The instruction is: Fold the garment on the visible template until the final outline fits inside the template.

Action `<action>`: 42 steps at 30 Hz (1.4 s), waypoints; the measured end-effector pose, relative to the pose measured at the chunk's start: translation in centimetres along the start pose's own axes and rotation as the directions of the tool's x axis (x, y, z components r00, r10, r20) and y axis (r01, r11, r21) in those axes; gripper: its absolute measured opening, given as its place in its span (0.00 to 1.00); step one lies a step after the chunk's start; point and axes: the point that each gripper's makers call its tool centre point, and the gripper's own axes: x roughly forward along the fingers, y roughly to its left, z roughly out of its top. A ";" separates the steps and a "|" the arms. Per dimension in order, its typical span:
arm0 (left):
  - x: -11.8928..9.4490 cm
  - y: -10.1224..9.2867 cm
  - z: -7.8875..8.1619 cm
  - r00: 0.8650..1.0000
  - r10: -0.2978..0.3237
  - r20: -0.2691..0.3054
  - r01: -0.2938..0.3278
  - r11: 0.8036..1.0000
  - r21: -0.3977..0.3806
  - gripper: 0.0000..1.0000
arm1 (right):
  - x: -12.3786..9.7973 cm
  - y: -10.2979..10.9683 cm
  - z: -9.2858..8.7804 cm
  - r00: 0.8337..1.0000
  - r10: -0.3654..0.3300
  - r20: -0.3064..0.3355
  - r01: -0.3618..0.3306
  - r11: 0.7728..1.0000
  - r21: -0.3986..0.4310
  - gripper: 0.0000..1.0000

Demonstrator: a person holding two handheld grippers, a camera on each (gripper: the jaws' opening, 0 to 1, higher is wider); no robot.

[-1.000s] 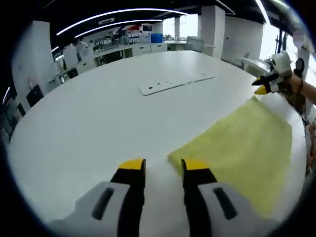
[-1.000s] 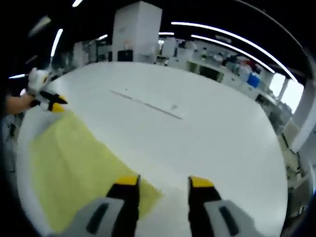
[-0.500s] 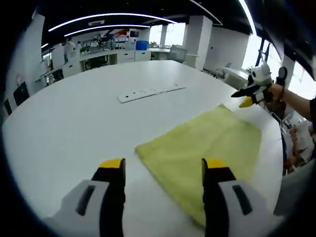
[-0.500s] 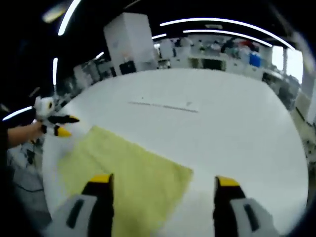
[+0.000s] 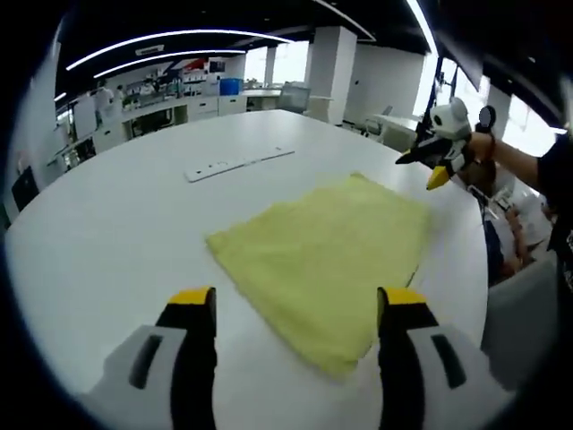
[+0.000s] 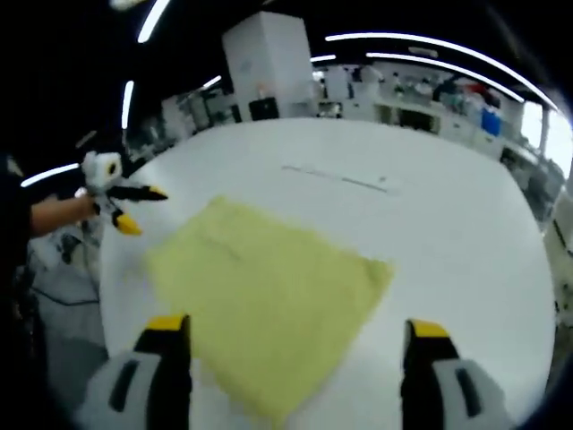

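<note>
A yellow cloth [image 5: 322,251] lies flat as a rough rectangle on the round white table [image 5: 116,233], close to its near edge. My left gripper [image 5: 297,300] hovers above the cloth's near corner with its jaws wide apart and nothing between them. In the right gripper view the same cloth [image 6: 269,287] spreads out ahead of my right gripper [image 6: 297,327], which is also open and empty. Each view catches the other tool beyond the cloth's far side: the right gripper [image 5: 425,168] held up by a hand, and the left gripper [image 6: 143,209] off the table's rim, both with jaws parted.
A thin white strip [image 5: 237,164] lies on the table beyond the cloth, also seen as the strip [image 6: 340,177] in the right gripper view. The table's edge [image 5: 479,260] runs just past the cloth. Lab benches [image 5: 179,103] and a white pillar [image 6: 269,63] stand far behind.
Both grippers' jaws have spread much wider. Both views now take in the whole cloth from farther back and higher. The cloth itself lies as before.
</note>
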 end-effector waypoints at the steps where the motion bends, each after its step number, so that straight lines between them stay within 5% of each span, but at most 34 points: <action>1: -0.2 -0.5 -0.3 1.000 -0.004 -0.001 0.004 1.000 0.006 0.70 | -0.1 0.2 -0.3 1.000 0.004 -0.004 -0.004 1.000 0.001 0.99; 19: -1.4 -2.7 -4.5 1.000 0.016 -0.008 -0.017 0.999 -0.042 0.59 | -1.1 3.2 -5.5 0.999 0.027 -0.037 -0.026 0.999 0.030 0.93; 28: -1.5 -3.5 -6.3 0.999 0.033 -0.016 -0.034 0.997 -0.067 0.42 | -1.2 3.5 -7.3 1.000 0.003 -0.026 -0.003 1.000 -0.002 0.73; 42: -0.8 -3.9 -8.2 0.999 -0.002 -0.049 -0.007 0.985 -0.173 0.11 | -1.8 2.8 -9.5 0.998 -0.053 -0.045 0.052 0.998 -0.033 0.23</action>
